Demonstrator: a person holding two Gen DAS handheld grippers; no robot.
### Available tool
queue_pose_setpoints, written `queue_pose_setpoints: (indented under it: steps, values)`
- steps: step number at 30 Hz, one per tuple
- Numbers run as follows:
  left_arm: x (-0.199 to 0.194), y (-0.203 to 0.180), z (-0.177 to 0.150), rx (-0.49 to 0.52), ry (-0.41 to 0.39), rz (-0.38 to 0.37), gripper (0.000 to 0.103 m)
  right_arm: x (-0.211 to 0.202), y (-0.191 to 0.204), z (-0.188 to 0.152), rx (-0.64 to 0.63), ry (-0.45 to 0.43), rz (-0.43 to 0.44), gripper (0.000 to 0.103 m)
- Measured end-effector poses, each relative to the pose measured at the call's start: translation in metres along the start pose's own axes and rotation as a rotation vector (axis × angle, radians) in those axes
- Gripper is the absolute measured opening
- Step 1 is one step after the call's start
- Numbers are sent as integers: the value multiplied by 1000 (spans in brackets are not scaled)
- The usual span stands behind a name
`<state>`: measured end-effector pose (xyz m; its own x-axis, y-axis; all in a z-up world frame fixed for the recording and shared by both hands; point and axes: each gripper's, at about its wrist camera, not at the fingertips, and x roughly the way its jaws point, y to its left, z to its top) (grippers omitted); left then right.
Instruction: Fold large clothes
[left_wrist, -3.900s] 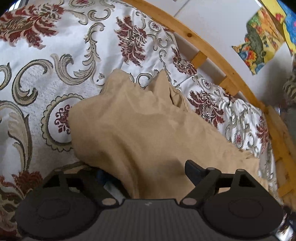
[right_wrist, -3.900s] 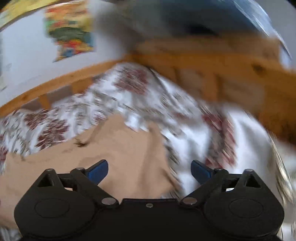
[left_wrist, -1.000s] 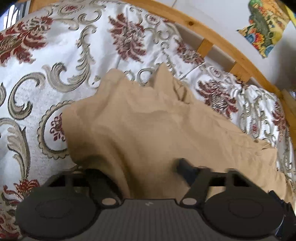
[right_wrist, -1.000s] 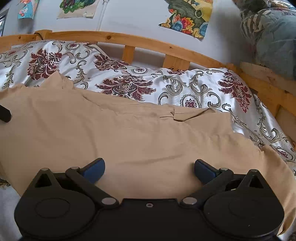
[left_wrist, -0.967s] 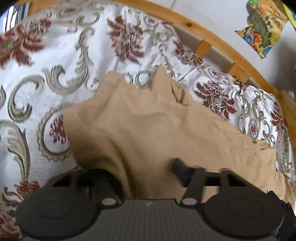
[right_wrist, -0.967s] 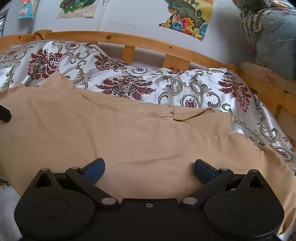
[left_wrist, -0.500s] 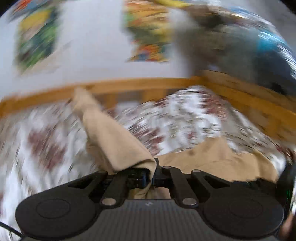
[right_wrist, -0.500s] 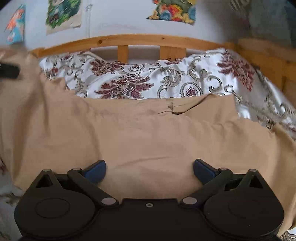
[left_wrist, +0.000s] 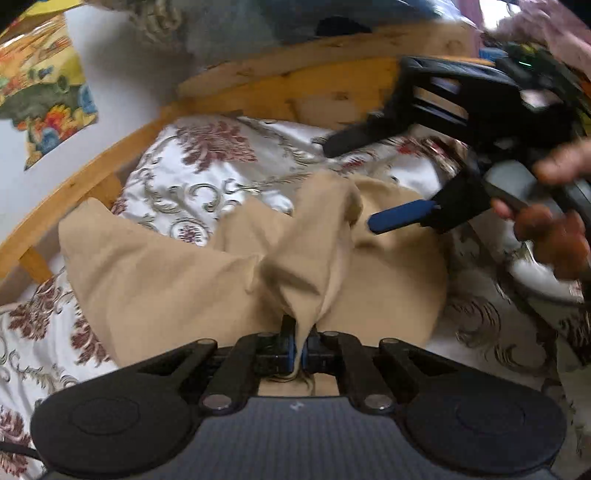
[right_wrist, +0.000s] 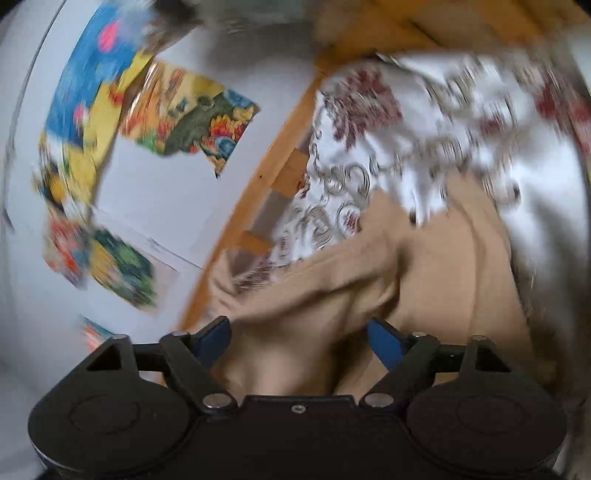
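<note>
Tongs – two (left_wrist: 298, 350) (right_wrist: 298, 341) – one tan garment (left_wrist: 166, 273).

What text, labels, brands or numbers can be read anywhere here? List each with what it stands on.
None can be read.
Small pale mark on the left tool's grey body: too small to read.
Posters on the wall: colourful pictures, blurred, no words to make out.
Tan garment and patterned bedspread: no label or print in view.
</note>
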<state>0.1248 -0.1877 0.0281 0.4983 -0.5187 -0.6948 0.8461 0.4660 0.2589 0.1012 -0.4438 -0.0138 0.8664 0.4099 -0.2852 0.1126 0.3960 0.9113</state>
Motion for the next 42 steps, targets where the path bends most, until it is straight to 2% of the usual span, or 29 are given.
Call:
queue_pose_setpoints:
  steps: [3, 5, 8, 11, 14, 15, 16, 18, 20, 21, 22, 23, 26, 27, 29, 32, 37, 39, 42]
  values:
    - [-8, -13, -18, 136, -26, -26, 3, 9, -3, 1, 42, 33, 11, 90]
    - [-12, -21, -27, 214, -30, -94, 3, 14, 3, 2, 19, 44, 12, 90]
    - [-12, -32, -39, 318, -18, -172, 3, 26, 18, 1, -104, 66, -39, 92]
    - [-9, -40, -43, 361, -7, -195, 4, 40, 25, -4, -239, 109, -97, 89]
    - [-8, -41, -46, 346, -6, -207, 4, 62, 32, -16, -380, 158, -189, 65]
    - [-9, -43, -48, 346, -7, -204, 4, 68, 35, -21, -430, 168, -213, 60]
    - [-10, -44, -50, 348, -9, -199, 4, 70, 38, -25, -460, 168, -220, 57]
    - [-11, -46, -50, 342, -15, -198, 7, 71, 43, -29, -506, 163, -215, 32]
    - [-13, -44, -49, 322, -17, -206, 11, 66, 47, -32, -541, 147, -199, 15]
    - [-15, -42, -49, 310, -18, -214, 12, 64, 49, -34, -561, 135, -199, 13]
    - [-19, -40, -48, 289, -26, -231, 14, 62, 52, -35, -585, 123, -207, 9]
    - [-19, -33, -42, 261, -43, -249, 21, 59, 56, -36, -616, 104, -222, 7]
    - [-40, -14, -44, 163, -116, -287, 52, 42, 63, -29, -686, 11, -278, 4]
    - [-47, -9, -43, 139, -134, -276, 57, 35, 62, -24, -697, -15, -302, 2]
    - [-58, 1, -43, 85, -168, -236, 58, 19, 57, -12, -722, -88, -403, 1]
    - [-67, 23, -45, -52, -208, -224, 61, -2, 40, 3, -632, -124, -420, 1]
    - [-52, 62, -58, -280, -168, -249, 62, 9, 40, -3, -687, -108, -456, 1]
    - [-55, 74, -66, -357, -186, -242, 62, 13, 37, -2, -705, -108, -498, 2]
    - [-53, 101, -77, -526, -211, -211, 62, 18, 28, -3, -712, -85, -567, 2]
